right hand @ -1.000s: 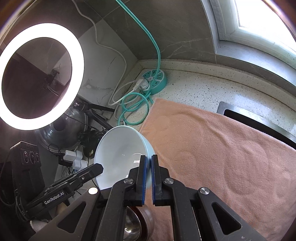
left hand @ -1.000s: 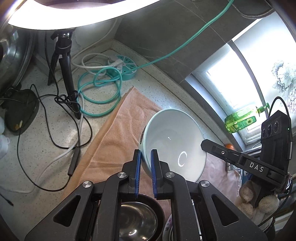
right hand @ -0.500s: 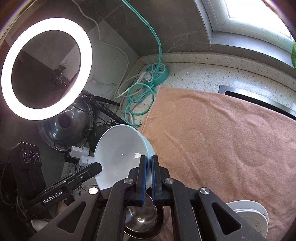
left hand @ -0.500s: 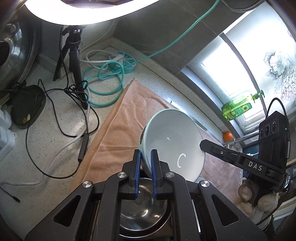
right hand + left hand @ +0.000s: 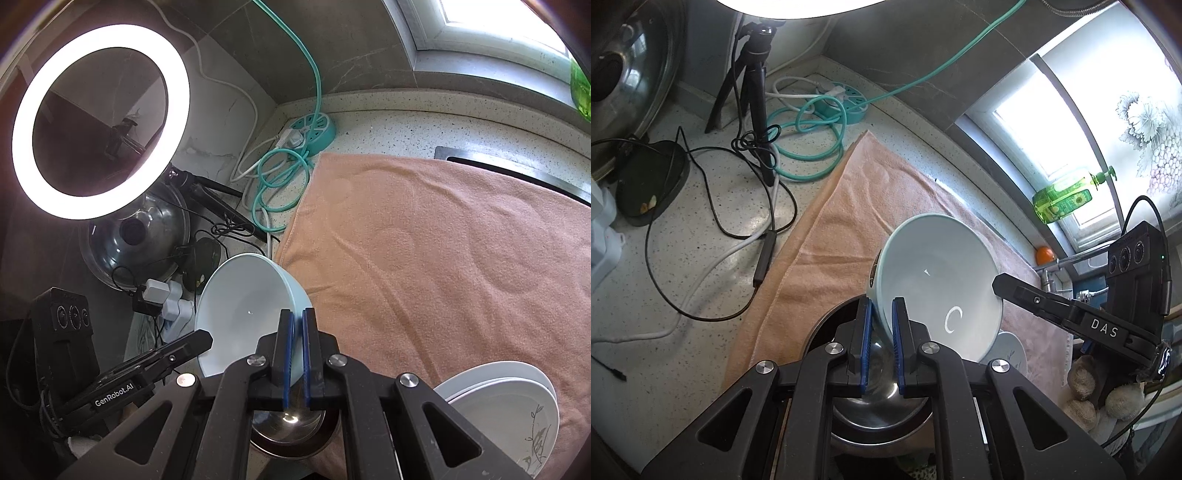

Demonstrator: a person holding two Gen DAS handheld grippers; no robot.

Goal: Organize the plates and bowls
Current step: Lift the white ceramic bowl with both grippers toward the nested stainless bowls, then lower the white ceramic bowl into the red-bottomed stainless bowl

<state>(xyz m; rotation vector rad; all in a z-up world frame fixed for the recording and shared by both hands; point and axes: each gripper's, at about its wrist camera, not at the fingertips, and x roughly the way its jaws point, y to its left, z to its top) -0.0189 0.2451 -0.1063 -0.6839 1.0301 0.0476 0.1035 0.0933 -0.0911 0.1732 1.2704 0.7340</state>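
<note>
A pale blue bowl point(image 5: 934, 280) hangs tilted above the peach towel point(image 5: 842, 236), held from both sides. My left gripper point(image 5: 881, 314) is shut on its near rim. On the opposite rim my right gripper point(image 5: 297, 325) is shut too, and it shows as a black finger point(image 5: 1034, 299) in the left wrist view. Directly under the bowl sits a steel bowl point(image 5: 875, 402), also seen in the right wrist view point(image 5: 291, 424). A stack of white plates point(image 5: 513, 406) with a leaf pattern lies on the towel point(image 5: 443, 258) at the lower right; its edge point(image 5: 1012, 350) peeks from behind the blue bowl.
Left of the towel the speckled counter point(image 5: 665, 314) carries tangled black and white cables point(image 5: 713, 229), a tripod point(image 5: 753, 92), a teal hose coil point(image 5: 809, 147) and a teal power strip point(image 5: 314, 129). A ring light point(image 5: 99, 122) and pot lid point(image 5: 136, 236) stand at left. Green soap bottle point(image 5: 1063, 195) on the sill.
Both grippers carried the blue bowl back toward the near edge of the towel. The steel bowl and the white plates have come into view beneath and beside it.
</note>
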